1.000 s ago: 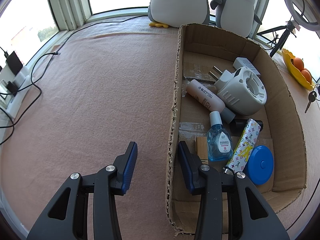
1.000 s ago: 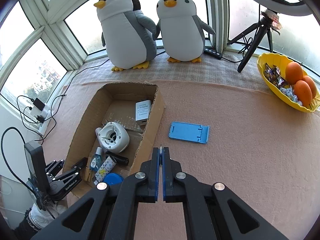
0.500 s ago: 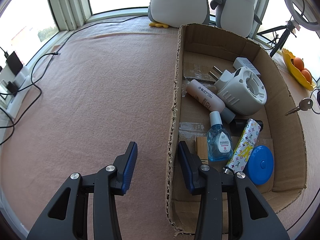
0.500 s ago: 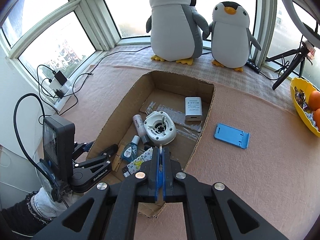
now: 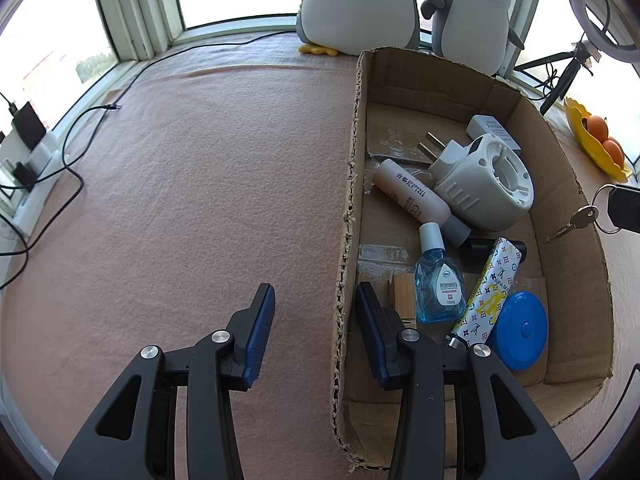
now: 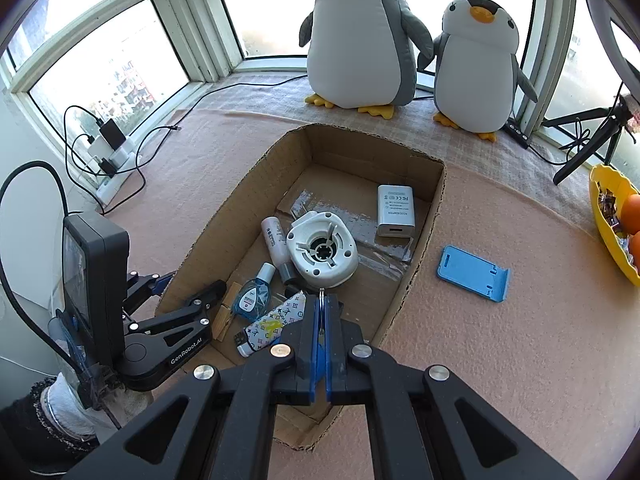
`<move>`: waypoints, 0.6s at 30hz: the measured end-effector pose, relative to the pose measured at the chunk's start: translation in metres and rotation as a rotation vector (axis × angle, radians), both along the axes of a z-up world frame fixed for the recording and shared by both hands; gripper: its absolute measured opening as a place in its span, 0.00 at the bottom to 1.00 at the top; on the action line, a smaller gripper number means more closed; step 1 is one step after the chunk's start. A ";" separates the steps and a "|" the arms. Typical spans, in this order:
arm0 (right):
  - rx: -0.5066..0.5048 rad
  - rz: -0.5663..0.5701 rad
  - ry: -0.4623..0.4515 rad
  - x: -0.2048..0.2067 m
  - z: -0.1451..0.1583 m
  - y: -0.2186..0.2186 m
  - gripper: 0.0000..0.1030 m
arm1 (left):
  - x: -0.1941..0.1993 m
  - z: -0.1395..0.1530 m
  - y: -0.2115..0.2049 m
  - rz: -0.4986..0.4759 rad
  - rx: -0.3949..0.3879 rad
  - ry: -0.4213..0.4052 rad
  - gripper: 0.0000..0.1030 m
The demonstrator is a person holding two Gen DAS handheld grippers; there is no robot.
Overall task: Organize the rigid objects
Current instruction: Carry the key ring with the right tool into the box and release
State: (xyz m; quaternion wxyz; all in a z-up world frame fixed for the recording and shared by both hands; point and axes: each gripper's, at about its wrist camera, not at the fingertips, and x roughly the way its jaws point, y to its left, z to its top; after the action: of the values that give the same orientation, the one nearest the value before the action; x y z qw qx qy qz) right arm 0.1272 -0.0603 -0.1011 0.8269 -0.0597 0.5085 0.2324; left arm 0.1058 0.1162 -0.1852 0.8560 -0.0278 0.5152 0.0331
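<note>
An open cardboard box (image 5: pixel 560 240) (image 6: pixel 432 208) holds a white plug-in device (image 5: pixel 486 184) (image 6: pixel 322 254), a pink tube (image 5: pixel 416 196), a blue bottle (image 5: pixel 438 288) (image 6: pixel 252 296), a patterned stick (image 5: pixel 490 292) (image 6: pixel 272 322), a blue round lid (image 5: pixel 518 326), a wooden block (image 5: pixel 403 296) and a white adapter (image 6: pixel 394 210). My right gripper (image 6: pixel 321 300) is shut on a key ring; the key (image 5: pixel 576 220) hangs over the box's right wall. My left gripper (image 5: pixel 314 300) is open, its fingers astride the box's left wall. A blue phone stand (image 6: pixel 474 272) lies right of the box.
Two plush penguins (image 6: pixel 360 36) (image 5: pixel 474 12) stand behind the box. A yellow bowl of oranges (image 6: pixel 616 220) (image 5: pixel 596 144) and a tripod (image 6: pixel 588 140) are at the right. A power strip with cables (image 6: pixel 112 152) (image 5: pixel 28 176) lies at the left on the pink cloth.
My right gripper has swung left with the key, from beside the box to above it. The key now hangs over the box's right wall. My left gripper has not moved.
</note>
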 end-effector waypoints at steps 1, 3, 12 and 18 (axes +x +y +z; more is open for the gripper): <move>-0.004 -0.004 -0.003 0.002 0.000 0.000 0.02 | 0.000 0.000 0.000 0.000 0.000 0.000 0.40; -0.014 -0.011 -0.005 0.006 -0.001 -0.001 0.02 | 0.000 0.000 0.000 0.000 0.000 0.000 0.40; -0.031 -0.030 0.010 0.027 -0.010 -0.003 0.02 | 0.000 0.000 0.000 0.000 -0.001 0.000 0.40; -0.051 -0.025 0.005 0.033 -0.015 0.001 0.02 | 0.000 0.000 0.000 0.000 -0.001 0.000 0.40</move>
State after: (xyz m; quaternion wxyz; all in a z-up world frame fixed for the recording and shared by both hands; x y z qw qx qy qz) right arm 0.1602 -0.0593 -0.1160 0.8268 -0.0736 0.5170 0.2090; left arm 0.1059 0.1163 -0.1850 0.8559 -0.0285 0.5153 0.0329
